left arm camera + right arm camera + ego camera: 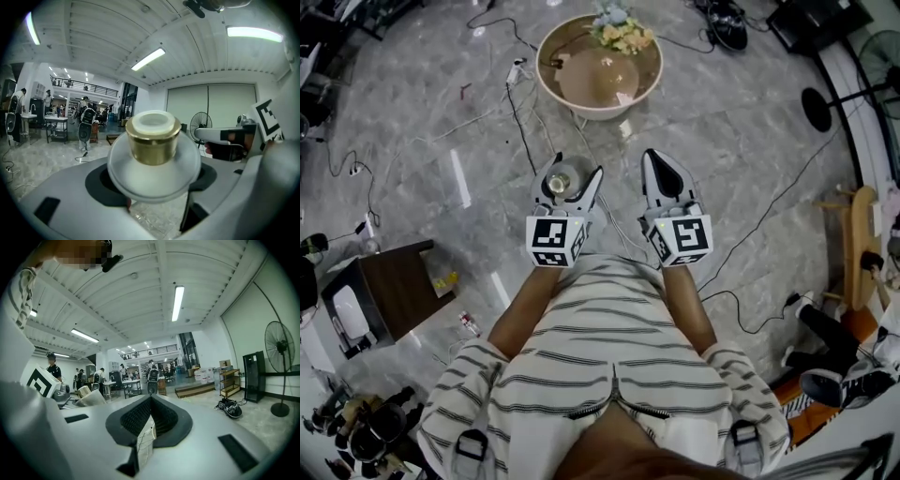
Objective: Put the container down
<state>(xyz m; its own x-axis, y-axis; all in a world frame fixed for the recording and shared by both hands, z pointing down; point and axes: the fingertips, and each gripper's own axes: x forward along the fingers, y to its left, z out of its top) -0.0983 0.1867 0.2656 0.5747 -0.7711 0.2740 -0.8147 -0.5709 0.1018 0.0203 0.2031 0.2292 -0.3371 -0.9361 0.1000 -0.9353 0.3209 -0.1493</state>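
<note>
Closest in, the left gripper (574,178) is squeezed tight on the container (560,180), a small see-through bottle. It is held up in the air over the gray floor (741,131), just in front of the person's striped shirt (600,366). The right gripper (661,180) is just beside it. Its jaws are pressed together with nothing in them.

I think the putting down has not started yet, because the container touches nothing but the gripper. Farther ahead is a round surface (598,112) with flowers (622,34) at its back edge. That looks like the likely spot. The next move would be to reach forward and lower the container, upright, onto the bare part away from the flowers. Only then should the jaws let go.

The left gripper view shows the container's gold ring (152,145) and white top, which look tiny from the head view. Only the head view shows the round surface and how far off it is.
</note>
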